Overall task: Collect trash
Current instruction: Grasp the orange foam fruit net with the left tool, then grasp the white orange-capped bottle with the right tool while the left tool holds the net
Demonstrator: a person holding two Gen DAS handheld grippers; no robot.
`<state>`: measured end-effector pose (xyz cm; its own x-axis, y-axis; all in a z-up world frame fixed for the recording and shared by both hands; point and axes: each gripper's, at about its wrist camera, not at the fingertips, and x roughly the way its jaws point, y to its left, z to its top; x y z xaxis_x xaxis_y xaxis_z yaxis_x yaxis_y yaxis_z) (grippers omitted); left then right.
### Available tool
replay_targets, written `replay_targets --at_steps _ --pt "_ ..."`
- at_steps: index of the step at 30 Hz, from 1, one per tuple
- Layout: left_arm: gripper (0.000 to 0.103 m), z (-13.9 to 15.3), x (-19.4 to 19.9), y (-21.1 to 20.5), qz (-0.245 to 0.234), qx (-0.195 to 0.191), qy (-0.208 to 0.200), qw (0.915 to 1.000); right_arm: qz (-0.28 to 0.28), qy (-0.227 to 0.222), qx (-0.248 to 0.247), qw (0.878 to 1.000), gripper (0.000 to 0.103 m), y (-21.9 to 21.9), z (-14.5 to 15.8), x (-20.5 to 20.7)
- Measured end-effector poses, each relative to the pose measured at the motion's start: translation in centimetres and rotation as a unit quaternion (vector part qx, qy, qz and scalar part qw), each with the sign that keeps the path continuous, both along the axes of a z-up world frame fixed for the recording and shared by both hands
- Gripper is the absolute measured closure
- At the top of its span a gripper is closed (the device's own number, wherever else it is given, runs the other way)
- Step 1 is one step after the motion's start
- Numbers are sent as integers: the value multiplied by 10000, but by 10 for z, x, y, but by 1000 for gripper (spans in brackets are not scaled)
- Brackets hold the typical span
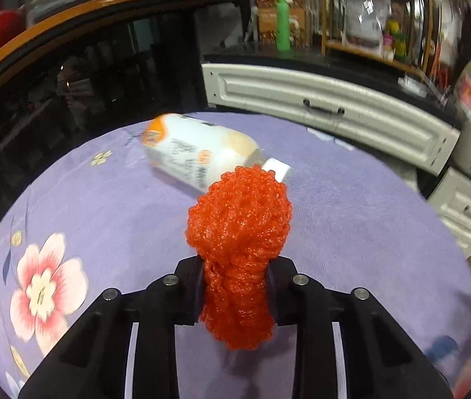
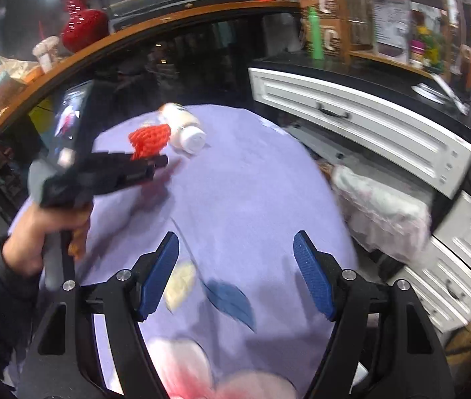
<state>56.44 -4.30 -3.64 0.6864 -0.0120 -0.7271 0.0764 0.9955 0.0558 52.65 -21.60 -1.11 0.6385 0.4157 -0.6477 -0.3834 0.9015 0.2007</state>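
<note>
Between left claw [image 1: 234, 294] fingers, crumpled bright-orange foam net [image 1: 238, 222]

Bright indoor light, strong fisheye bending at dark edges, motion blur in right view, dim glassy background reflections

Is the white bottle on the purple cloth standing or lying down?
Lying down. The white bottle rests on its side on the purple cloth, cap pointing sideways; the right wrist view agrees.

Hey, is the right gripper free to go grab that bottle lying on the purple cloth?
Probably yes. The right gripper is open and empty, with bare purple cloth ahead up to the bottle; the left gripper, holding red netting, sits close beside it.
</note>
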Motion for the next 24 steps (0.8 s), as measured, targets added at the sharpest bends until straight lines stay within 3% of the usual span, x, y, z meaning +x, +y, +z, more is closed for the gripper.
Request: replay_targets --at_steps 8,14,24 --pt "75 32 -53 44 317 -184 -498 9981 721 23 -421 9965 32 71 15 60" --pt "74 32 -53 51 419 124 -605 9972 1052 -26 -995 9895 32 116 21 111" --pt "74 32 -48 66 450 10 -521 9976 1468 107 -2254 9631 31 198 -2 189"
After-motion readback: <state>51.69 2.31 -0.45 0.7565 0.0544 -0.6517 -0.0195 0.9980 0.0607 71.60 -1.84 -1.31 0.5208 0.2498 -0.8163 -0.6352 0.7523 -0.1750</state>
